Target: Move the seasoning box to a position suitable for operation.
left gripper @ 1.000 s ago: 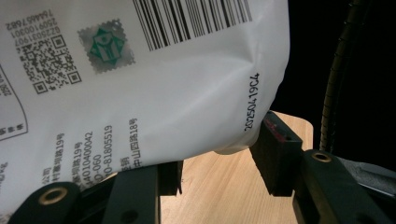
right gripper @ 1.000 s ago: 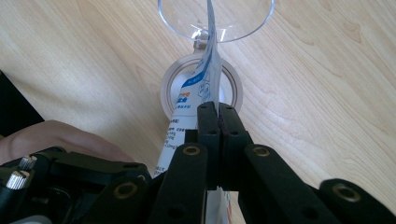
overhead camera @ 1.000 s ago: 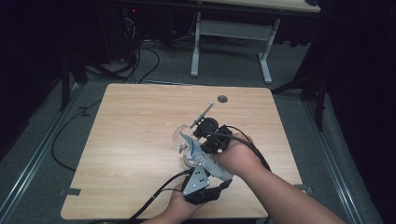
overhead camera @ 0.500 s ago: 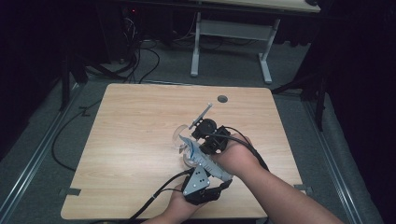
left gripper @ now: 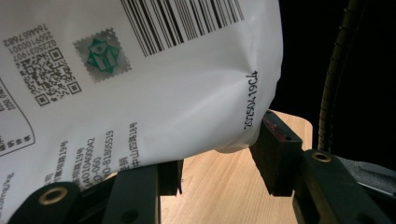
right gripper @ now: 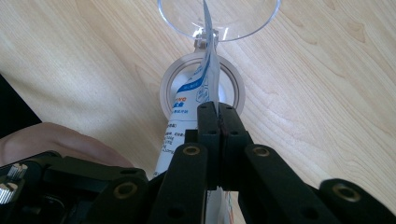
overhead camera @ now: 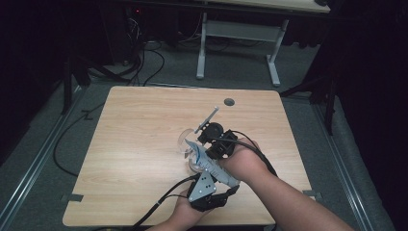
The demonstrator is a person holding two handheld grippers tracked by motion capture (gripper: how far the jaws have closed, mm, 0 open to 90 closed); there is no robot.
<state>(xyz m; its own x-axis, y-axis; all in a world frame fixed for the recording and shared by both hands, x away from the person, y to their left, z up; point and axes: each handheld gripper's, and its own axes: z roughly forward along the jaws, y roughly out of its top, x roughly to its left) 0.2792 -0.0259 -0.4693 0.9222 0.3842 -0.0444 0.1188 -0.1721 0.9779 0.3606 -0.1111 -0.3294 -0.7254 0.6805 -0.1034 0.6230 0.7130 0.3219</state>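
Note:
A white pouch [overhead camera: 208, 162] with blue print and a barcode [left gripper: 140, 84] hangs tilted over a small clear round container [right gripper: 175, 88] on the wooden table. The container's hinged clear lid [right gripper: 243, 18] stands open behind it. The pouch's narrow top edge [right gripper: 208, 70] points down into the container's mouth. My right gripper [right gripper: 218, 112] is shut on that thin edge, just above the mouth [overhead camera: 201, 150]. My left gripper [left gripper: 219, 156] holds the pouch's fat lower body, one jaw on each side of it [overhead camera: 215, 173]. What is inside the container is hidden by the pouch.
The wooden table [overhead camera: 144, 125] has bare room to the left and behind the work. A round cable hole [overhead camera: 229, 102] sits near its far edge. Black cables [overhead camera: 159, 207] trail off the front edge. Desk legs [overhead camera: 202, 43] and floor cables lie beyond.

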